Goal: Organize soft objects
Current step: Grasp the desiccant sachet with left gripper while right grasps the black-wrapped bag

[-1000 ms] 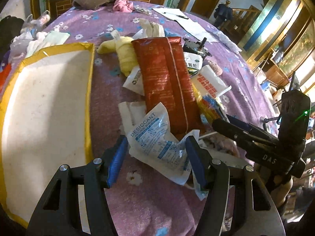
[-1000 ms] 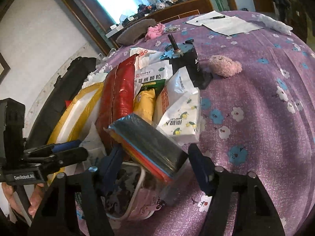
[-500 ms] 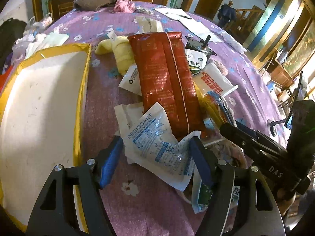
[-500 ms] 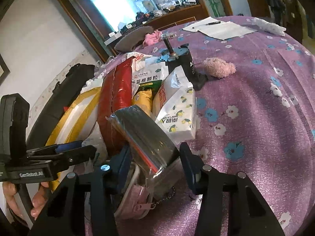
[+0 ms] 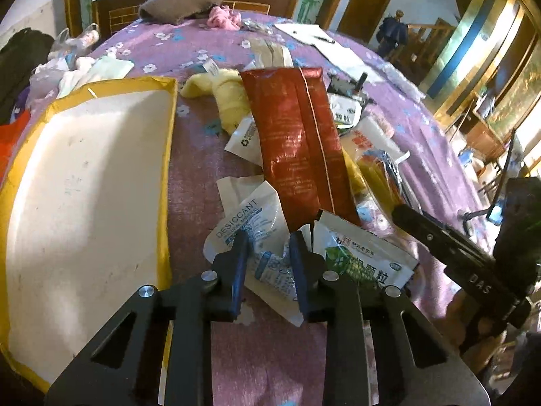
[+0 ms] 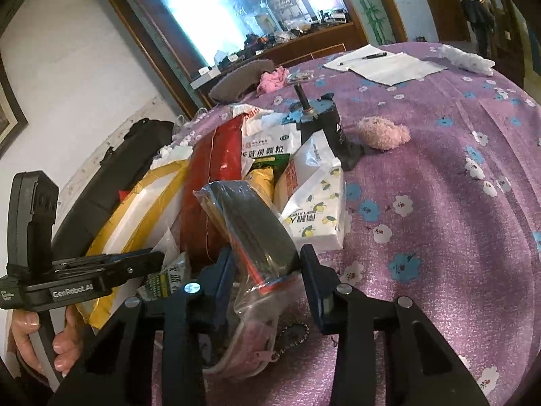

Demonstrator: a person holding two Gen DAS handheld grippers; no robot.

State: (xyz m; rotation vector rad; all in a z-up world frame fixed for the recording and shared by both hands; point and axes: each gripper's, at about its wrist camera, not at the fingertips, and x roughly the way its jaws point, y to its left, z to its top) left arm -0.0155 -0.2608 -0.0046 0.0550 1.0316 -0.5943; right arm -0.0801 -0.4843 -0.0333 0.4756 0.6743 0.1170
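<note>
In the left wrist view, the left gripper [image 5: 268,257], low in the frame, had just been closing and its blue fingers [image 5: 240,264] pinched the white desiccant packet [image 5: 257,233] lying on the purple floral worktop [image 5: 199,176], right of the yellow-rimmed tray [image 5: 169,128].

In the right wrist view, the right gripper [image 6: 265,270], bottom centre, had also been closing; its fingers [image 6: 312,277] clamped a clear plastic pouch [image 6: 253,233] with a dark pack inside, tilted up over the pile.
</note>
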